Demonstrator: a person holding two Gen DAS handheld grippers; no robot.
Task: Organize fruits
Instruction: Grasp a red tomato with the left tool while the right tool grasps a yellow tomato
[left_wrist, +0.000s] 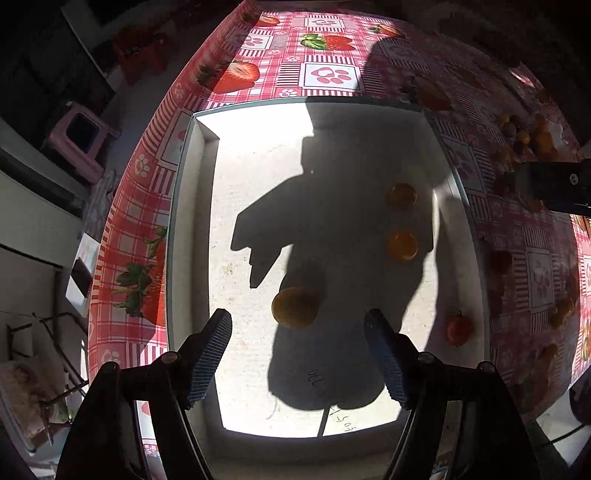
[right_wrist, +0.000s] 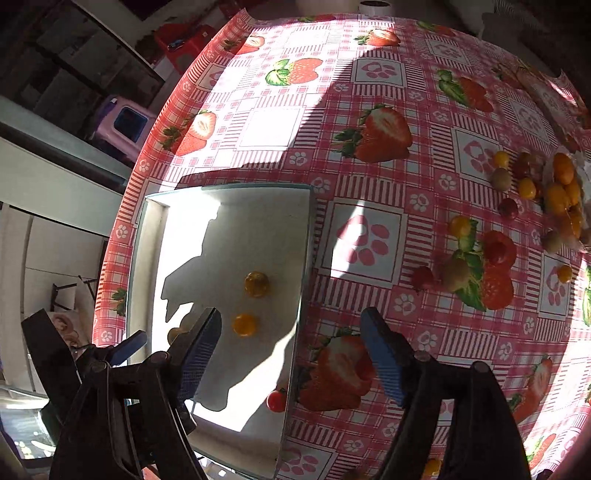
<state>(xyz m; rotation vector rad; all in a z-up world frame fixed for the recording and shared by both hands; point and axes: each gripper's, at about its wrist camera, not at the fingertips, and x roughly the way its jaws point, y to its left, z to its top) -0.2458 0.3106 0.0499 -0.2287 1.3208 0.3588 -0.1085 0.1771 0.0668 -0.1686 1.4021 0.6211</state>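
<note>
Left wrist view: my left gripper (left_wrist: 297, 350) hangs over the shallow white cardboard tray (left_wrist: 192, 221), jaws wide and empty – three small yellow-orange fruits (left_wrist: 402, 245) and one red (left_wrist: 460, 328) lie inside.

Right wrist view: my right gripper (right_wrist: 291, 354) straddles the tray's edge, jaws apart, holding nothing. I judge a drop done – next, reach the loose fruit pile (right_wrist: 535, 192) across the strawberry-print surface (right_wrist: 369, 236).

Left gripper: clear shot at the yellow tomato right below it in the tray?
Probably yes. The left gripper is open, pointing down over the white tray, and the yellow tomato lies just ahead of its fingertips with nothing between. The other fruits in the tray sit well apart.
</note>
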